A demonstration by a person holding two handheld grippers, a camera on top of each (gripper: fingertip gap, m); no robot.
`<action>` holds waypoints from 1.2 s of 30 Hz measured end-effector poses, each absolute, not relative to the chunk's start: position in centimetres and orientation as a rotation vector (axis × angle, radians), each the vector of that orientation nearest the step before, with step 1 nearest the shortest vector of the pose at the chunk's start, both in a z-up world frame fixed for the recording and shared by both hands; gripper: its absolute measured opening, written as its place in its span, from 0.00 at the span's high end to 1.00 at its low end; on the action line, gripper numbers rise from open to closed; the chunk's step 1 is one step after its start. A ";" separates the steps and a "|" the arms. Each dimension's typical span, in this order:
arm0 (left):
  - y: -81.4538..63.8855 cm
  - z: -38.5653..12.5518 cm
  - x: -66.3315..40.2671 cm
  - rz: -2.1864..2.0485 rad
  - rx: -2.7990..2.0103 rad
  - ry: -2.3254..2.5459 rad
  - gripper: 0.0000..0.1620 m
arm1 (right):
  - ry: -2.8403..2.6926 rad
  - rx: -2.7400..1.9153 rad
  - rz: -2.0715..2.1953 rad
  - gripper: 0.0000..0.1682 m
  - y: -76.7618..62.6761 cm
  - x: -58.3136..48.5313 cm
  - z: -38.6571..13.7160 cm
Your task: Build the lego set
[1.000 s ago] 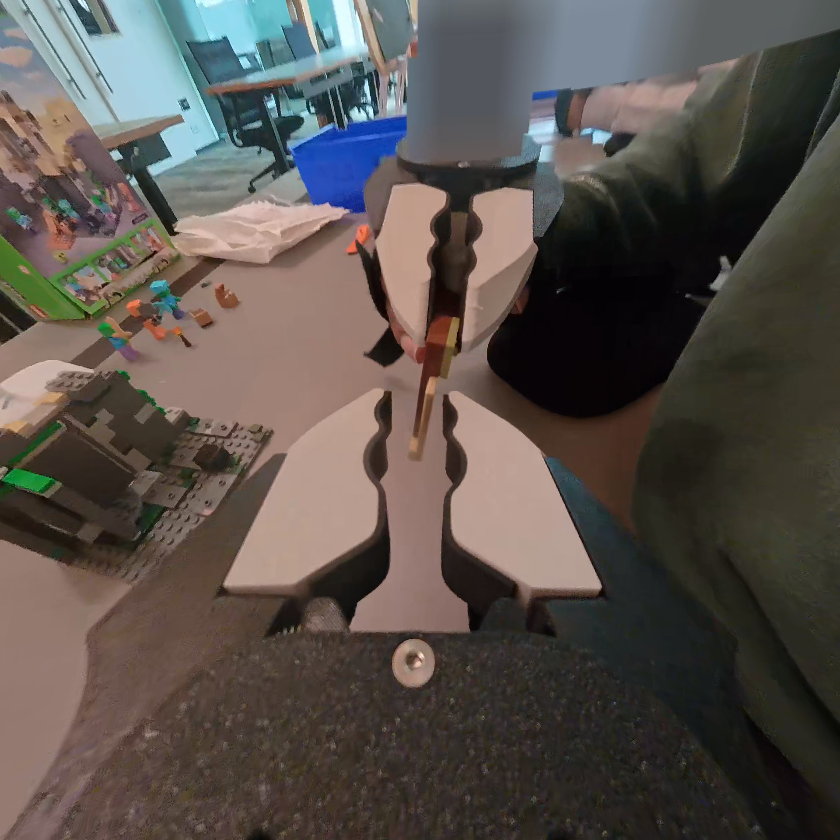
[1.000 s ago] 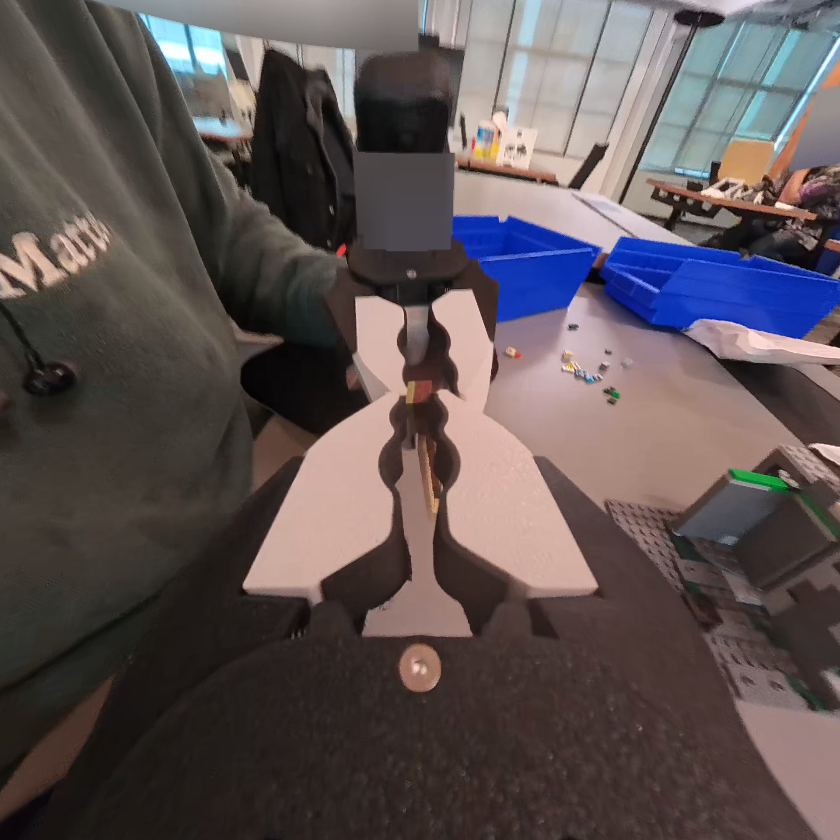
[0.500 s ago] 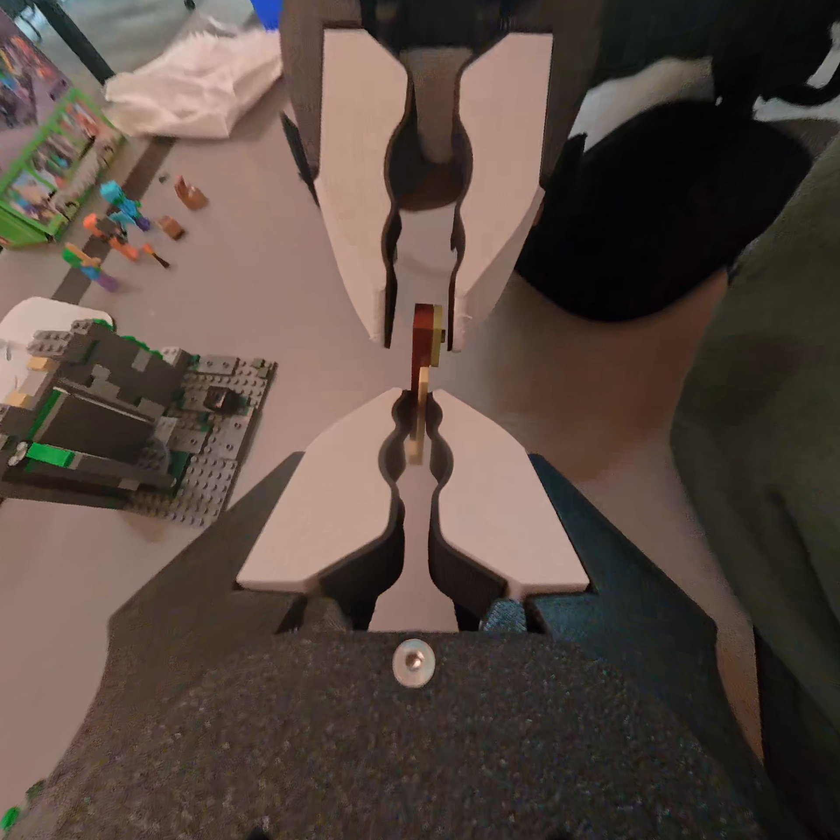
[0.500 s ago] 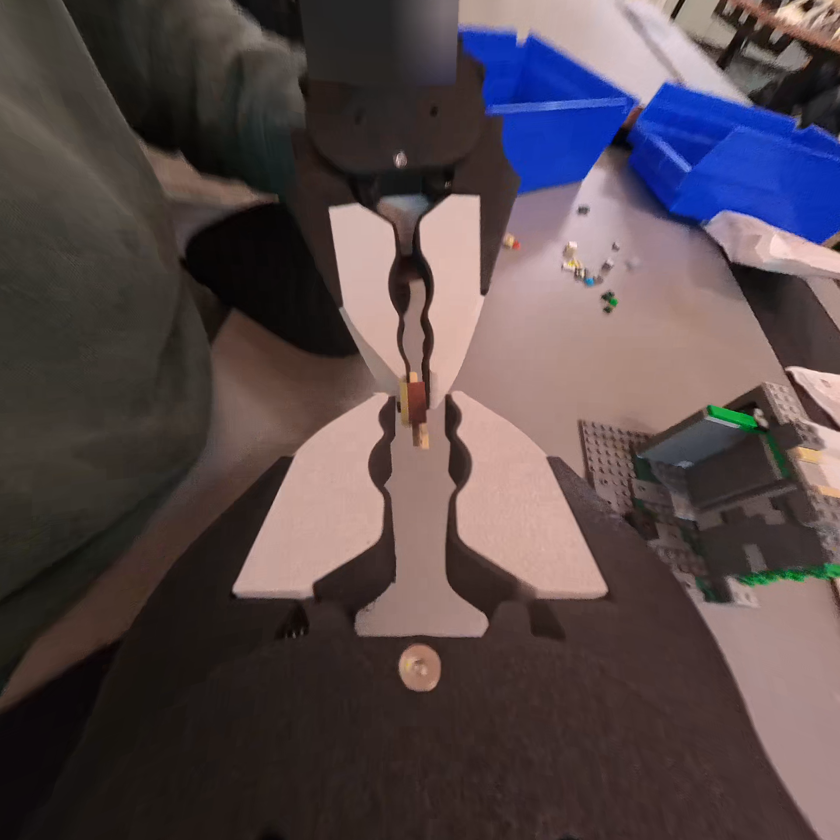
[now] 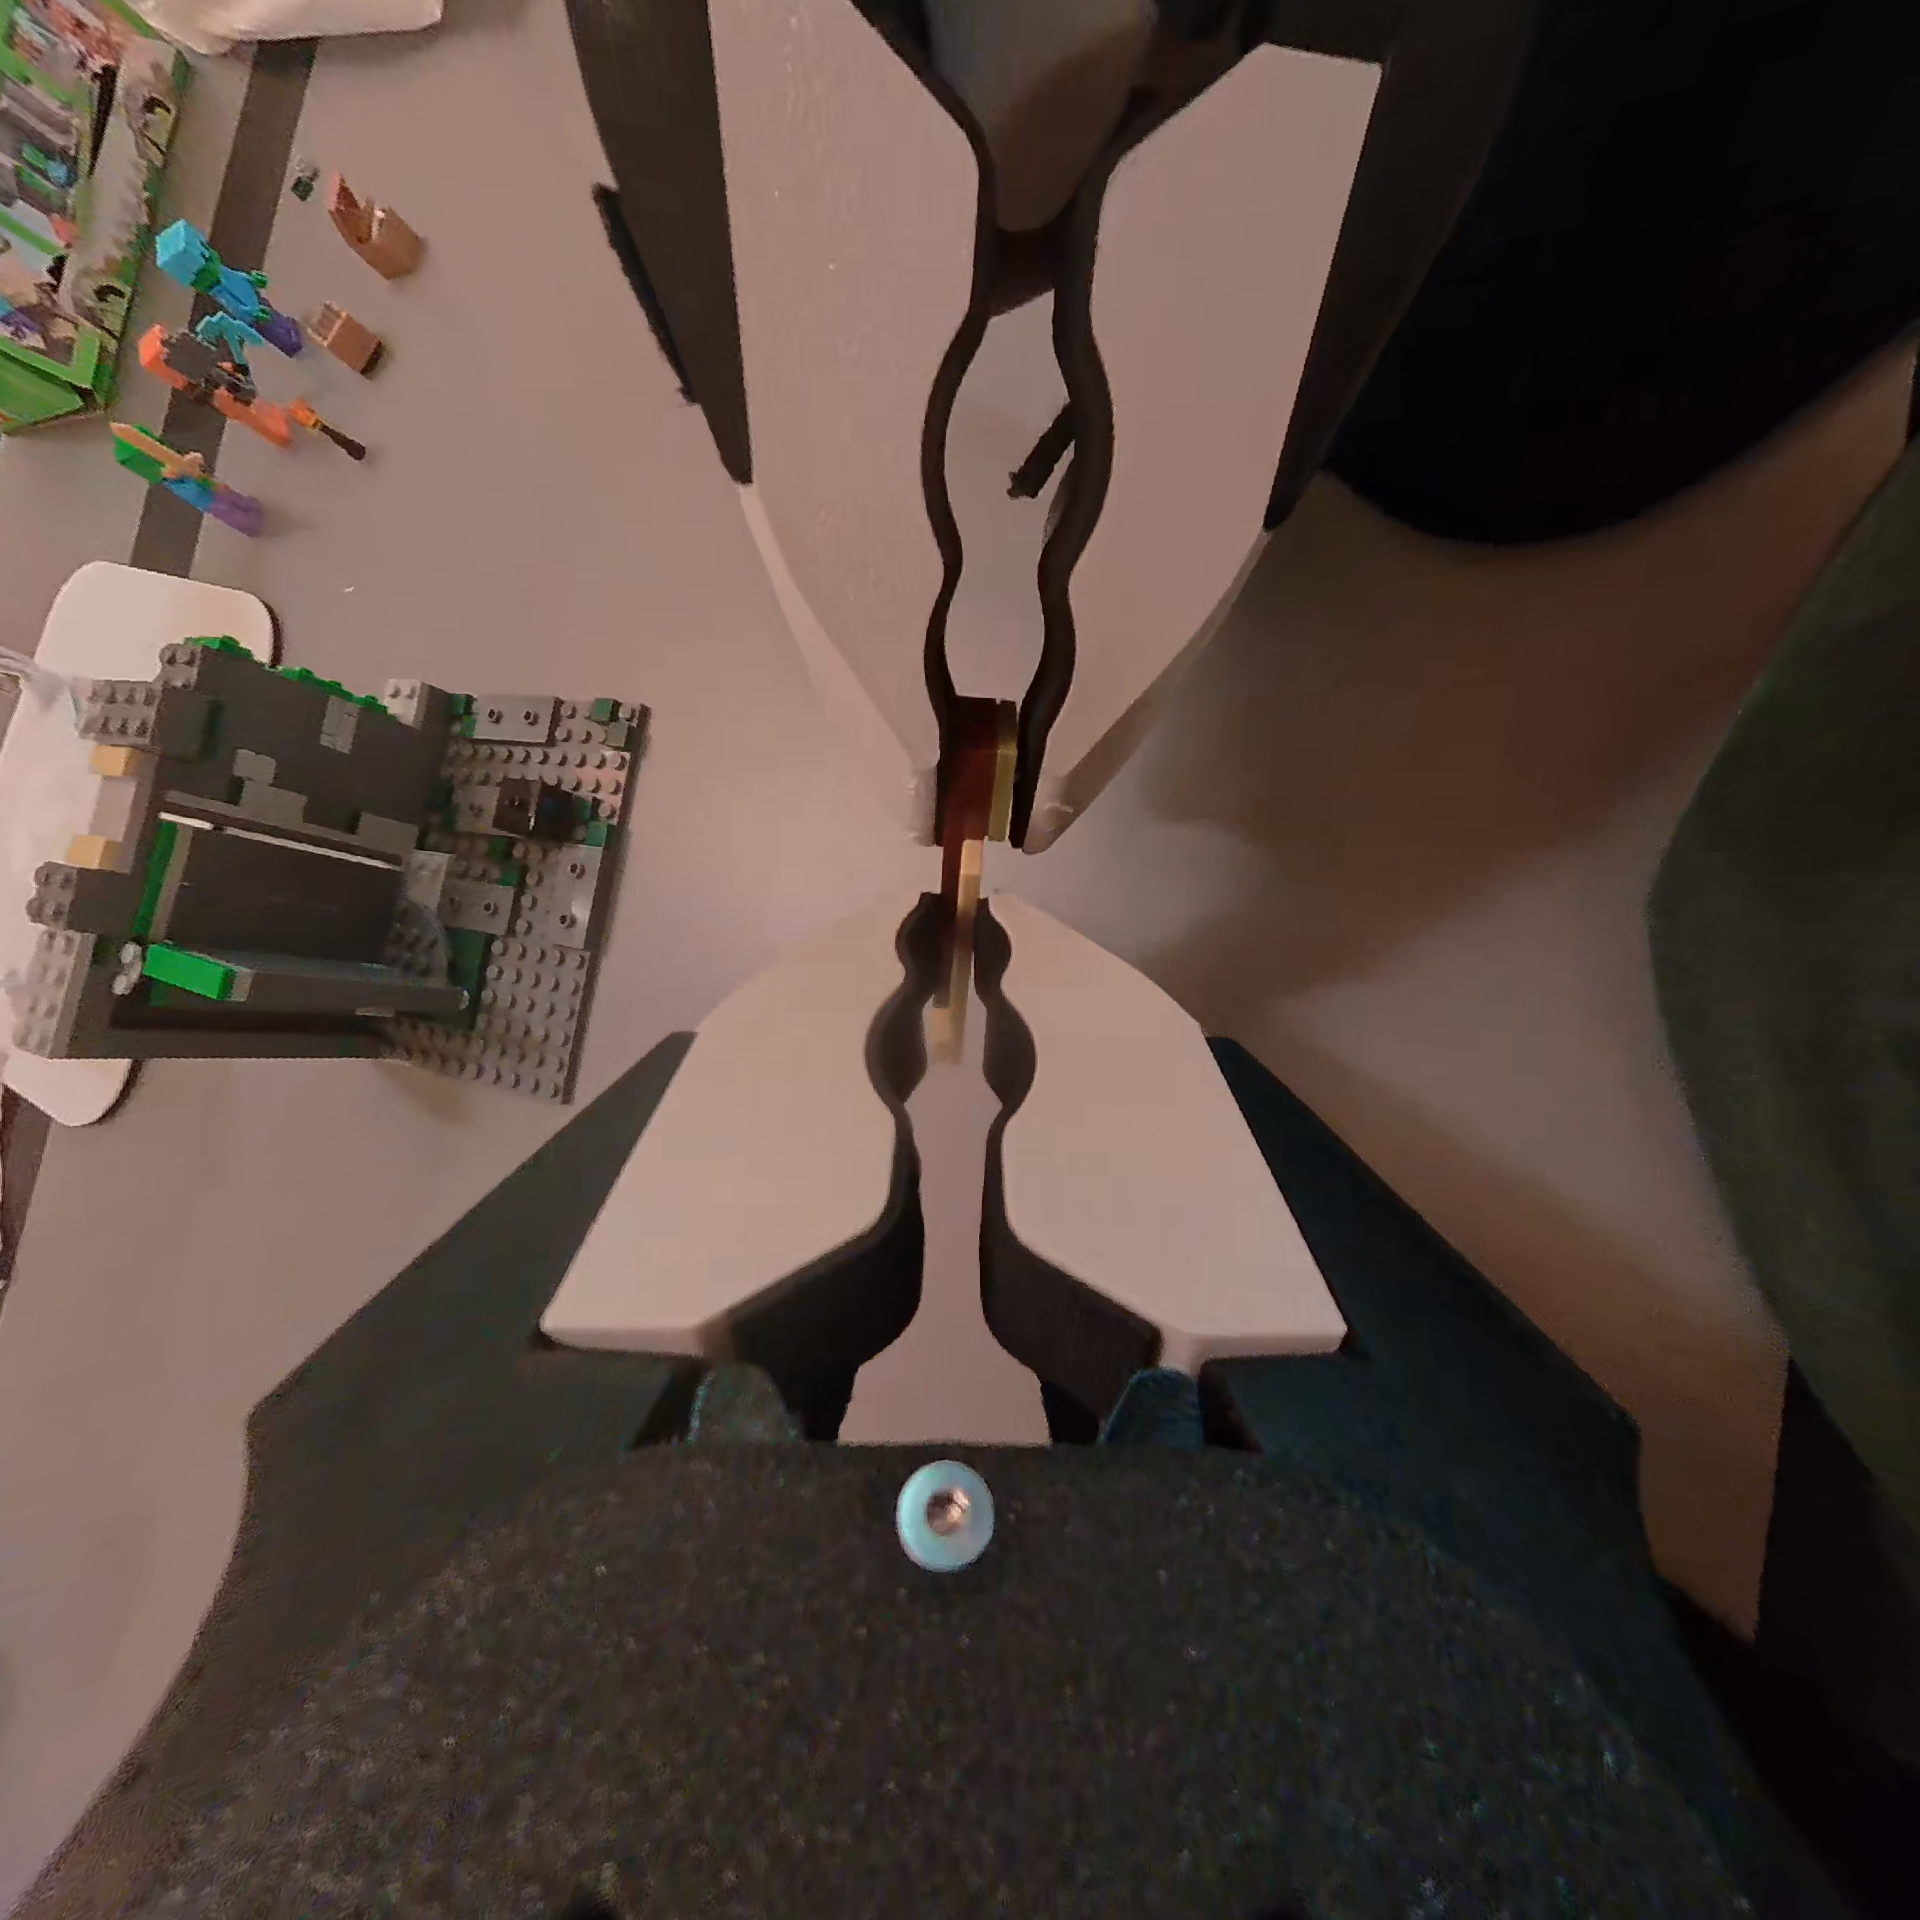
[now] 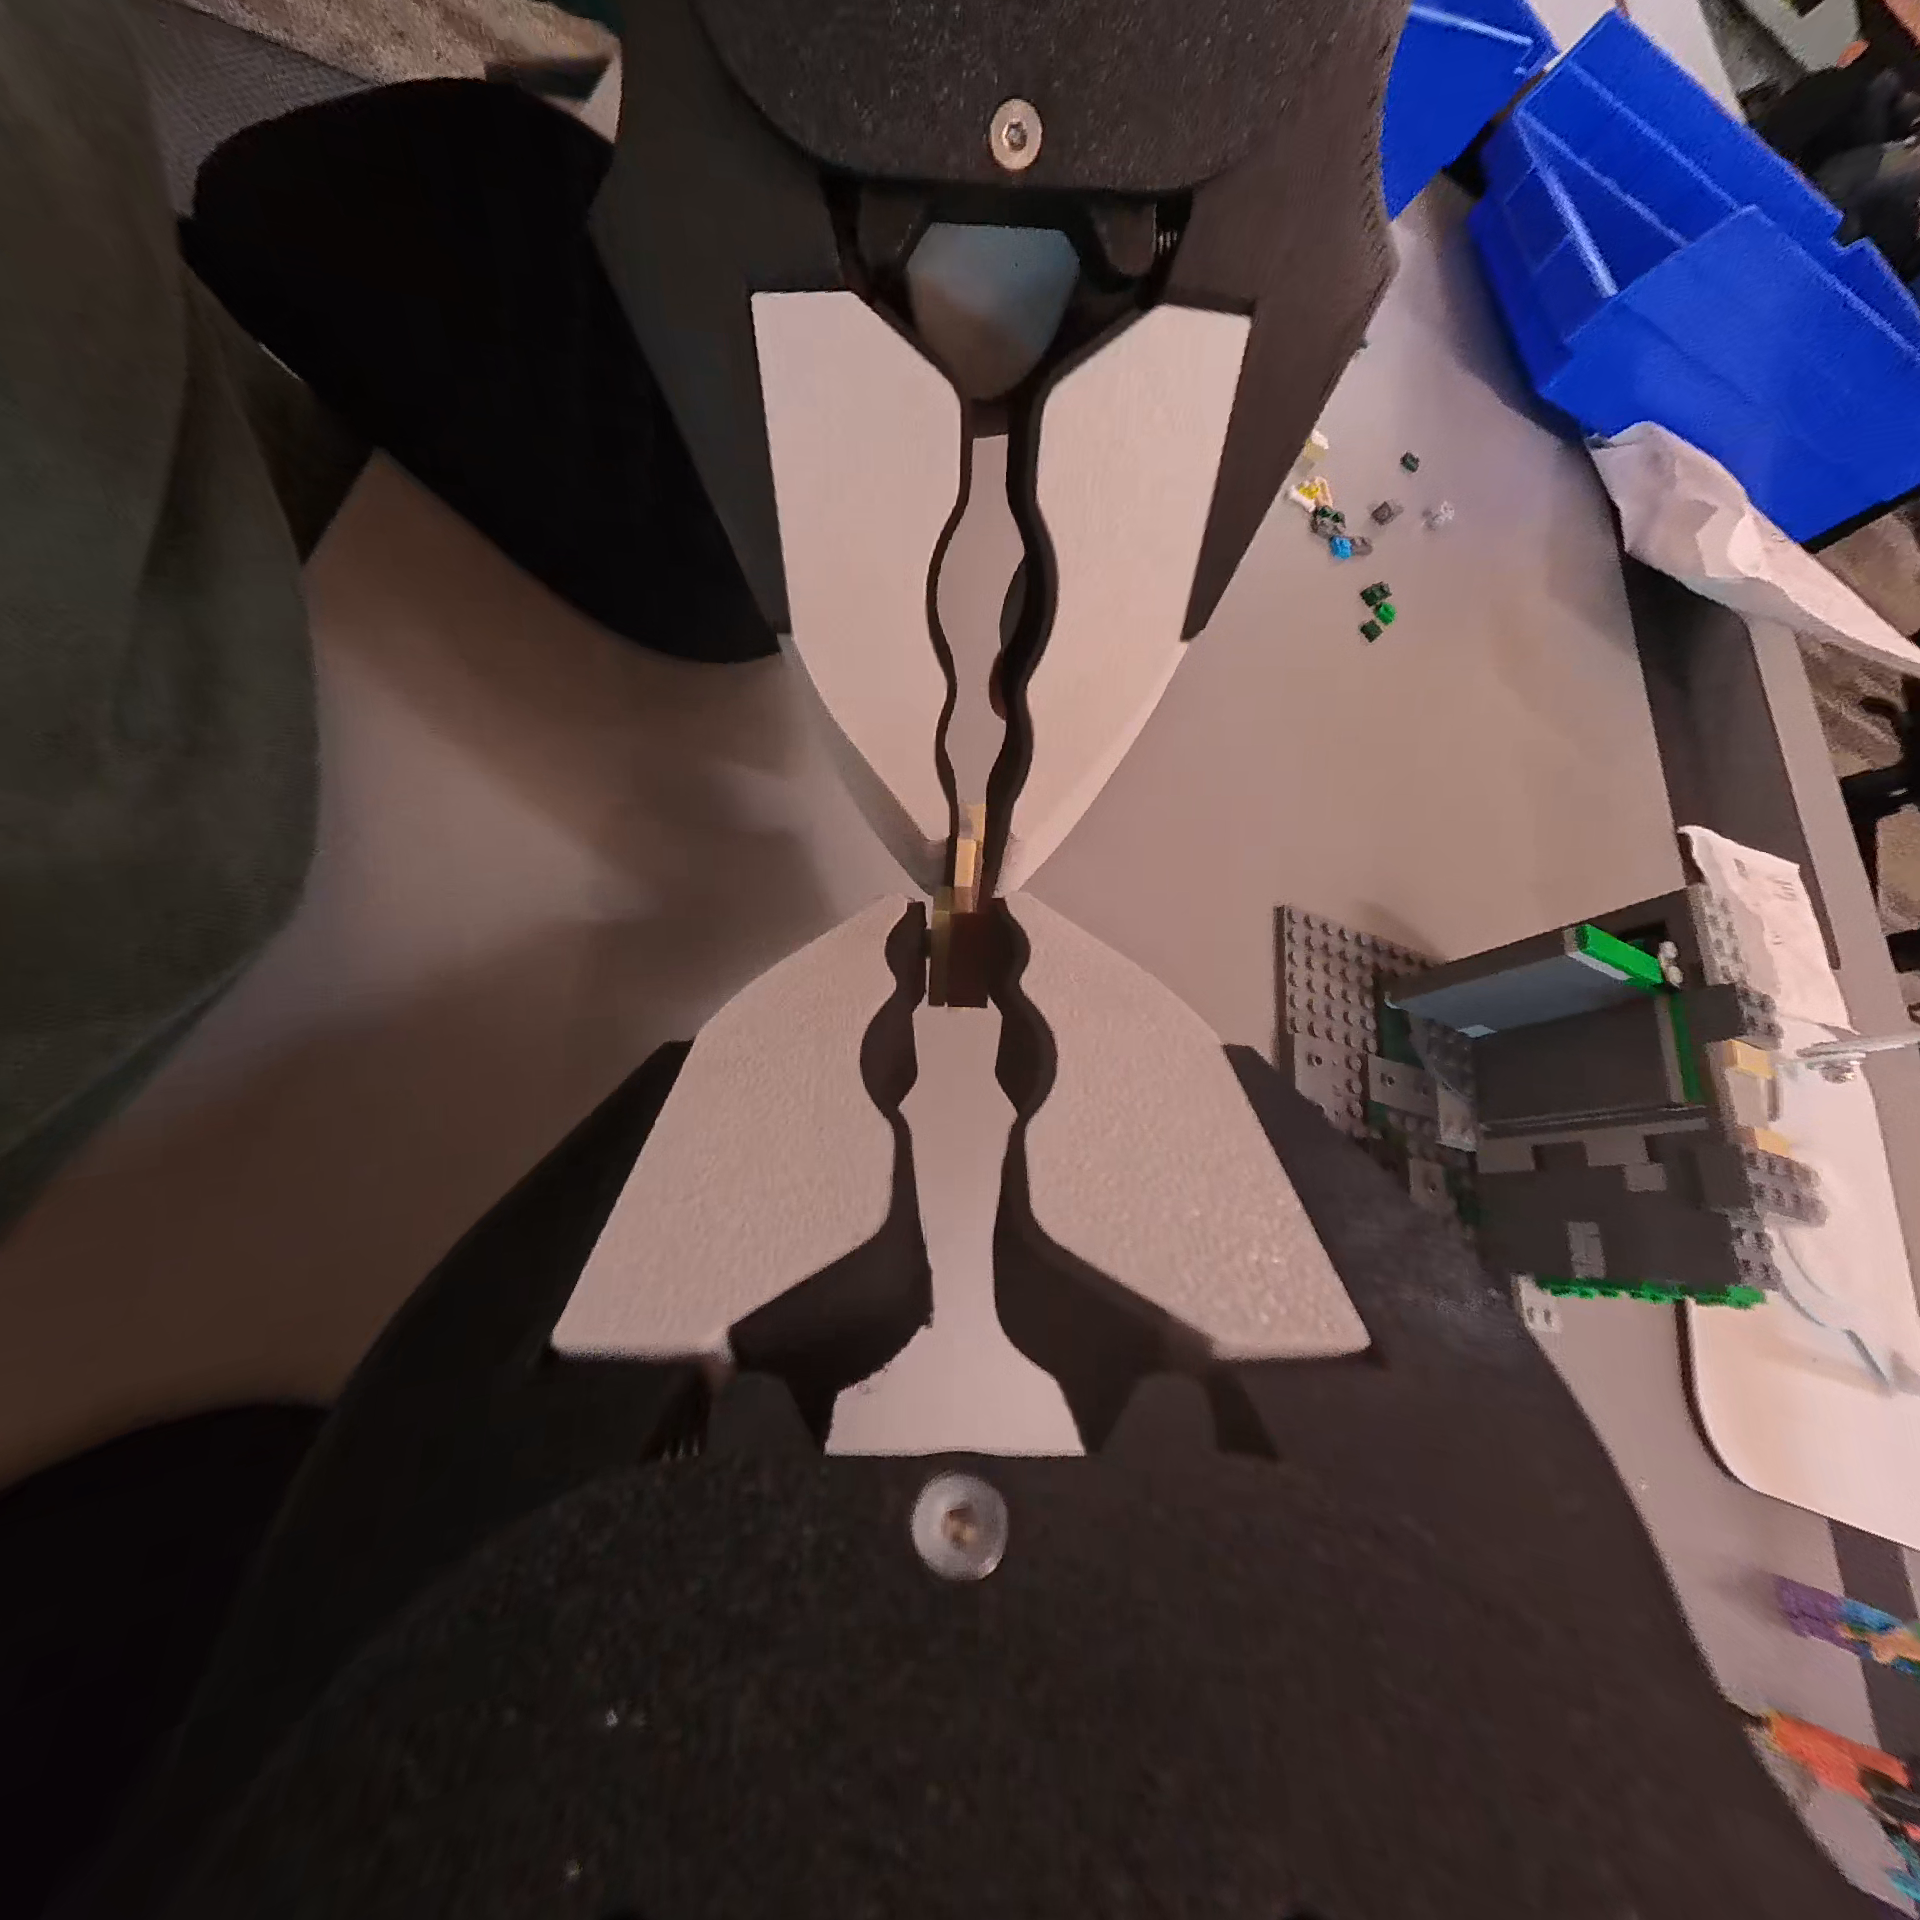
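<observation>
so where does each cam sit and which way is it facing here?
Left wrist view: on the left gripper, looking down its fingers at the table; the right gripper opposite, a green sleeve at right.
Right wrist view: on the right gripper, facing back at the left gripper.
Shared: the small brick piece, the grey Lego build.

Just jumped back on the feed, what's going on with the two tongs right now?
Both tongs meet tip to tip above the grey table, sharing one small brick assembly. The right tongs are shut on its dark red brick; the left tongs close around the thin tan piece sticking out of it. It looks like a press-together or handover. The partly built grey-and-green model sits untouched on the table, minifigures beyond it.
</observation>
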State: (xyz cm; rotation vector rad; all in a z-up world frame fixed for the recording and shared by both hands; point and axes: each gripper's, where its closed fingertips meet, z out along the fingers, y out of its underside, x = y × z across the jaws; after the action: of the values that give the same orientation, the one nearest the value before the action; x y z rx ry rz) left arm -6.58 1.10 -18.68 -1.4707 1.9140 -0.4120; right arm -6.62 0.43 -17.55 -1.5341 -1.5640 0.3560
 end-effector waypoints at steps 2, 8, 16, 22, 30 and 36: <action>0.8 -18.9 -6.6 -0.437 -1.475 1.917 0.96 | -1.541 -1.541 0.396 0.94 0.2 -6.6 -17.7; 0.6 -19.0 -6.4 -0.485 -1.441 1.888 0.94 | -1.495 -1.543 0.491 0.94 0.0 -6.4 -17.9; 0.4 -18.9 -6.0 -0.851 -1.555 1.670 0.92 | -1.257 -1.595 0.914 0.94 0.2 -5.1 -17.2; 0.9 -18.0 -5.4 -1.082 -1.633 1.535 0.96 | -1.086 -1.672 1.177 0.94 0.8 -4.5 -16.6; 0.5 -17.7 -5.6 -1.449 -1.754 1.547 0.96 | -1.226 -1.639 0.978 0.87 1.1 -4.1 -16.5; 0.3 -18.1 -6.2 -1.781 -1.912 1.583 0.96 | -1.681 -1.458 0.424 0.82 0.4 -3.3 -17.6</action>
State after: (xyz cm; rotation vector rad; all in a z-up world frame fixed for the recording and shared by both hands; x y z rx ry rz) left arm -6.22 0.31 -18.12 -1.9124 1.5827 -1.7813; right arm -3.26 0.35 -17.56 -1.4577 -1.6808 0.4243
